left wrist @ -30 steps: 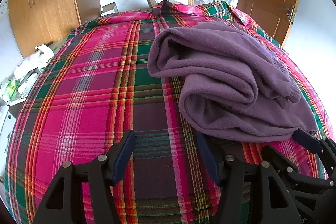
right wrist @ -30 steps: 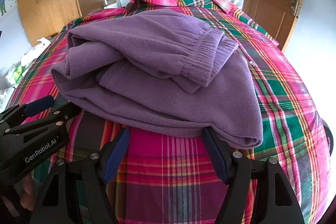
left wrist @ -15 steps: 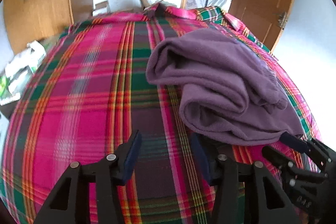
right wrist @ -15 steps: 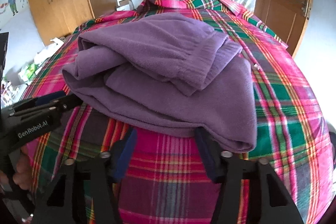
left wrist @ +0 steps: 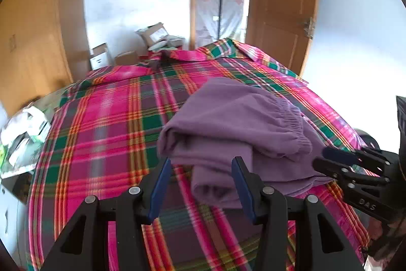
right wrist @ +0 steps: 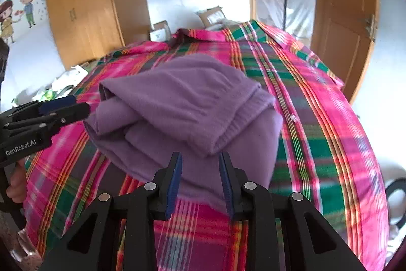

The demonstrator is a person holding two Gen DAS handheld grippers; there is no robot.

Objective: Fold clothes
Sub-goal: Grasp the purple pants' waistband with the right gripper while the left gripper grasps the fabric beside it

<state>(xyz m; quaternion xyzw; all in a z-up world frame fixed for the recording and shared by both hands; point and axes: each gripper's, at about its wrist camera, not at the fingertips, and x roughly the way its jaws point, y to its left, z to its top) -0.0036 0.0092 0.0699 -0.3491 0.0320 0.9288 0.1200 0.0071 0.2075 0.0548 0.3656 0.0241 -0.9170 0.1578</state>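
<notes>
A folded purple fleece garment (left wrist: 233, 123) (right wrist: 182, 106) lies on the pink and green plaid bed cover (left wrist: 106, 139) (right wrist: 317, 144). My left gripper (left wrist: 201, 184) is open at the garment's near left corner, with the fold showing between its blue pads. It also appears in the right wrist view as the left gripper (right wrist: 63, 106), level with the garment's left edge. My right gripper (right wrist: 200, 182) has its jaws narrowed to a small gap over the near hem; whether the pads touch the fabric is unclear. The right gripper (left wrist: 330, 159) reaches the garment's right edge.
A wooden wardrobe (right wrist: 83, 12) stands at the left and a wooden door (right wrist: 342, 17) at the right. Cardboard boxes (left wrist: 152, 34) sit beyond the bed's far end. Bags and papers (left wrist: 22, 133) litter the floor on the left. A hand (right wrist: 17, 184) holds the left gripper.
Both cameras have risen and tilted up, showing more of the room. The right gripper's jaws have narrowed markedly over the near hem. The left gripper has shifted right, toward the garment's corner.
</notes>
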